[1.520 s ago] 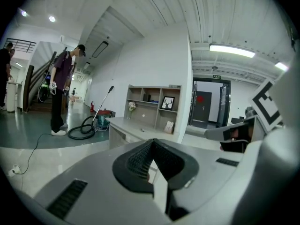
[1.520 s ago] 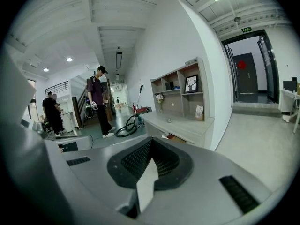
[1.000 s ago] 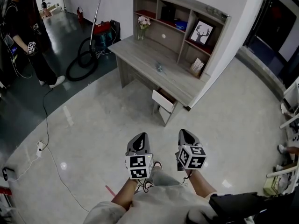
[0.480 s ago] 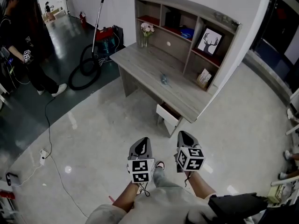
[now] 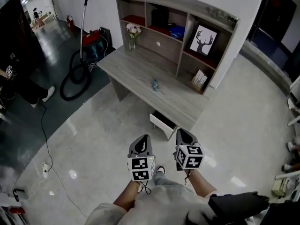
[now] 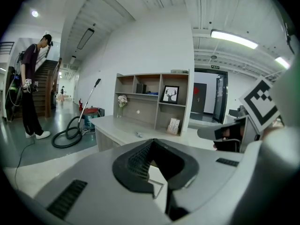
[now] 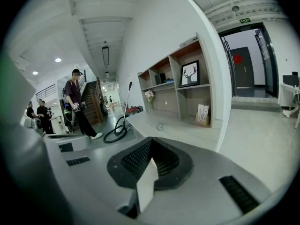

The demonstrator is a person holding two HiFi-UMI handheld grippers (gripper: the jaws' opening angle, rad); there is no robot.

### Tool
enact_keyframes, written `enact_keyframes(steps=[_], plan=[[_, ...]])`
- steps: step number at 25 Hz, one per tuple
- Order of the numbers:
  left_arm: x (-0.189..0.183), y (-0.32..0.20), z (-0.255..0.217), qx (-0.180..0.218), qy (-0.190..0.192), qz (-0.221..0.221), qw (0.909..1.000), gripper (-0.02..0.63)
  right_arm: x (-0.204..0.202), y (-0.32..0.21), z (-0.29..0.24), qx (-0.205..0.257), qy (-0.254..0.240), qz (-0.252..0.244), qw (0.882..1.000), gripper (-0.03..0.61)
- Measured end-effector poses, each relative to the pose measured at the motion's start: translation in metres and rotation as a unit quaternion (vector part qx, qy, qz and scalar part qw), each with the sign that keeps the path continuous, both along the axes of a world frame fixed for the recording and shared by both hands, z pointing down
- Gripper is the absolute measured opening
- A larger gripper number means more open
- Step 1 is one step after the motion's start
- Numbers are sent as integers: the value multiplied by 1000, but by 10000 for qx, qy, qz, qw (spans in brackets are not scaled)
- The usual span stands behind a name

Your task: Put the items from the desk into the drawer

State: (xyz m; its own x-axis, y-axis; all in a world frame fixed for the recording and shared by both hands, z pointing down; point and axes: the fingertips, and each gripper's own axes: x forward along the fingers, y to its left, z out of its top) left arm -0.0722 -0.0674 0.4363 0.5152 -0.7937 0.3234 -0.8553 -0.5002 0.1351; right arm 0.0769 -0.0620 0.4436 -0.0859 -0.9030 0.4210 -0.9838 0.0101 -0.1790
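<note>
Left gripper (image 5: 143, 138): held low in front of the person's body, pointing at 12 o'clock toward the table (image 5: 132, 71). Its fingers (image 6: 135, 161) are together with nothing between them.
Right gripper (image 5: 183, 133): level beside the left one at 3 o'clock of it and well short of the table. Its fingers (image 7: 139, 156) are likewise together and empty.
Reason for the hold: we judge both tools are carried idle and side by side because the person is on the floor (image 5: 93, 139) walking up, with nothing yet in reach.
Task item: one small item (image 5: 154, 84), bluish and too small to identify, lies on the bare middle of the table top, at 12 o'clock of the grippers.
Drawer (image 5: 161, 125): pulled out below the table's near edge, just ahead of the grippers, so we judge it ready to receive.
Other contents: a vase of flowers (image 5: 133, 31) and a deer picture (image 5: 204, 36) stand in or by the shelf unit (image 5: 187, 6). A vacuum cleaner (image 5: 91, 39) stands at 10 o'clock.
Progress: we judge nothing has been moved yet.
Change from half a second ago: the table and drawer sit closer to the grippers in the head view. The person (image 5: 21, 86) at 9 o'clock has slid mostly out of frame. The grippers' pose and shut fingers are unchanged.
</note>
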Motion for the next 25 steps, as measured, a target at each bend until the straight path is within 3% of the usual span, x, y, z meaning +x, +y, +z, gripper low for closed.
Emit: enact_keyframes(steps=[25], plan=[[39, -94, 17, -249, -109, 122, 9996, -2, 35, -90, 23, -232, -147, 110, 9996, -2]])
